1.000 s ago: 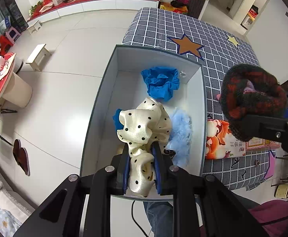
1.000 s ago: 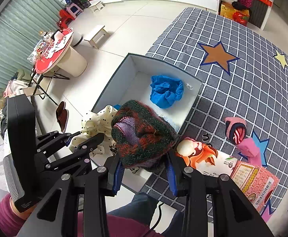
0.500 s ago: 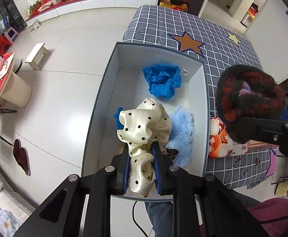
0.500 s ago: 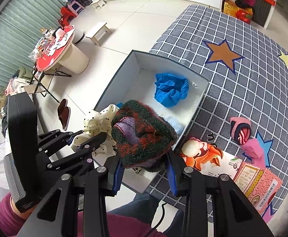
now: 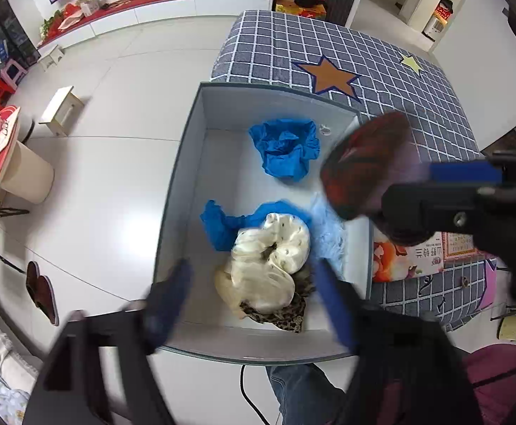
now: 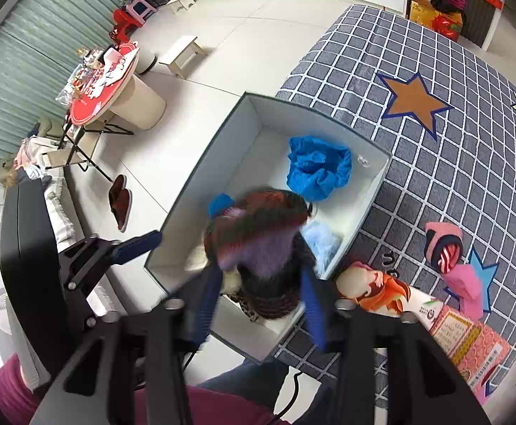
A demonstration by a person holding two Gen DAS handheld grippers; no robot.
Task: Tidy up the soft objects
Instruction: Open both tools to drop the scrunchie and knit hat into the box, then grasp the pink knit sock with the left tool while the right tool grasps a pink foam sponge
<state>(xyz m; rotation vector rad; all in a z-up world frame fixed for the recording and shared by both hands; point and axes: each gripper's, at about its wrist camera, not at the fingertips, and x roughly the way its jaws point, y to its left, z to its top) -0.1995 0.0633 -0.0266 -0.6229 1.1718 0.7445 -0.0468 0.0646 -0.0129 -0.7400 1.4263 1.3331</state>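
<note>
A white open box (image 5: 187, 163) stands on the floor beside the grid-patterned cloth. In it lie a cream polka-dot scrunchie (image 5: 272, 258), blue cloths (image 5: 286, 148), a pale blue fluffy piece (image 5: 328, 226) and a leopard-print piece (image 5: 279, 313). My left gripper (image 5: 251, 294) is open and empty just above the cream scrunchie. My right gripper (image 6: 261, 297) holds a dark red-and-purple knitted hat (image 6: 258, 233) over the box's near right part; it also shows in the left wrist view (image 5: 367, 163). The right jaws look wider apart and blurred; I cannot tell if they still grip.
On the grid cloth (image 6: 452, 163) right of the box (image 6: 229, 141) lie a pink striped knitted piece (image 6: 442, 244), a pink soft piece (image 6: 470, 287) and printed packets (image 6: 382, 287). A round red table (image 6: 102, 81), stools and slippers (image 6: 120, 202) stand on the white floor to the left.
My left gripper opened and the cream scrunchie dropped into the box. My right gripper moved the knitted hat left, over the box, and its jaws spread wider.
</note>
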